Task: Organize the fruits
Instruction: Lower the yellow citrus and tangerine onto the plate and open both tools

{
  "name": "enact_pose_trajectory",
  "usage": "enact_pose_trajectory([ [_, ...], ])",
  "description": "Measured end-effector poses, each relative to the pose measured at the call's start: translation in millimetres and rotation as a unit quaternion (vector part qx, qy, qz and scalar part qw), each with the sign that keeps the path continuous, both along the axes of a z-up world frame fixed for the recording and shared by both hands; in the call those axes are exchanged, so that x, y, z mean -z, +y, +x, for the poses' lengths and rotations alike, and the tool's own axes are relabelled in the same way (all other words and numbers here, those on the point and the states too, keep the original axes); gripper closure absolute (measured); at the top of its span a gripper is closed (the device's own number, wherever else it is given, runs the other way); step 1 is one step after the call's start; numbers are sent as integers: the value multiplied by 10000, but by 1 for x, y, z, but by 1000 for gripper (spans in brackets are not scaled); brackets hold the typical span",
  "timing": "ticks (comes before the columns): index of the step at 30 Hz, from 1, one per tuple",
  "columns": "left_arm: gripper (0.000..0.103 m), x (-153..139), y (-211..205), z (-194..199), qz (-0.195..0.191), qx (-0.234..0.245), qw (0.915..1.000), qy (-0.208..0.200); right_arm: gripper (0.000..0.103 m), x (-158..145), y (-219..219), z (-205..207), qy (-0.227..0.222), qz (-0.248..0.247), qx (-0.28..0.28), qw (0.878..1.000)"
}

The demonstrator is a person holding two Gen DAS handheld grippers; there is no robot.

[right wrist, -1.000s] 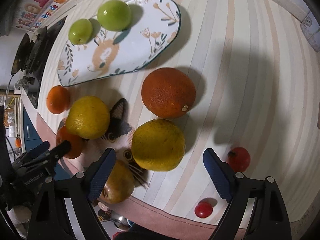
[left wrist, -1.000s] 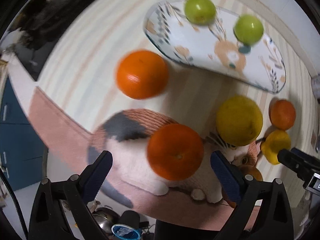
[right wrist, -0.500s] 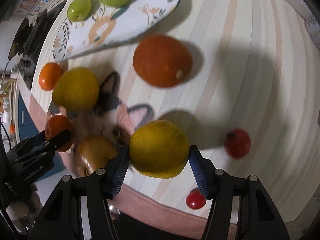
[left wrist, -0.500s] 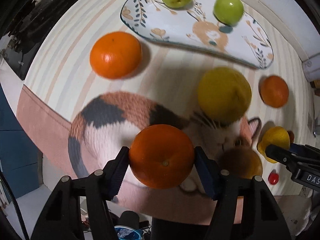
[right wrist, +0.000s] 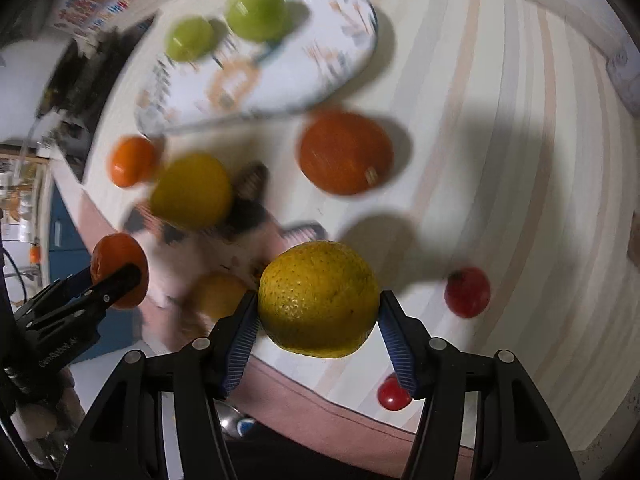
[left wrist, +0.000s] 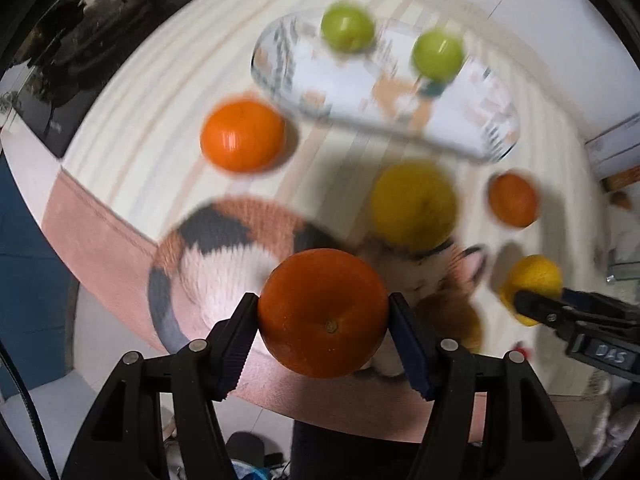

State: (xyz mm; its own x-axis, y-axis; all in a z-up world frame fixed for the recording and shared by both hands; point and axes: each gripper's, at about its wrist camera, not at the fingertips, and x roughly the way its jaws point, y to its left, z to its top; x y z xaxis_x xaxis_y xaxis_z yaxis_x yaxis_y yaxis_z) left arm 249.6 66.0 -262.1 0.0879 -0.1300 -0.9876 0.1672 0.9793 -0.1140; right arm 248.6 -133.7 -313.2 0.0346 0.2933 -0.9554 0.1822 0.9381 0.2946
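Above the cat-print mat, the left gripper clamps an orange and the right gripper a yellow citrus, seemingly lifted; next, carry both to the plate.

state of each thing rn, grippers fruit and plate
left hand-held gripper: shut on orange, lifted off the mat
right hand-held gripper: shut on yellow citrus, lifted
orange: held
yellow citrus: held
plate: holds two green fruits
green fruits: on plate
tomatoes: loose on mat
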Motion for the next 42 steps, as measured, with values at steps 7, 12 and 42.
enact_pose_trajectory([
  [7, 41, -61, -2, 89, -86, 184, 9981, -589, 41, -47, -6, 70, -650, -77, -12, 9979],
  [12, 41, -38, 3, 142, 276, 301, 9976, -560, 41, -33, -11, 133, -571, -350, 13, 9978],
  [42, 23, 44, -11, 216, 534, 221, 9977, 356, 19, 19, -22, 207, -60, -684, -211, 9974],
])
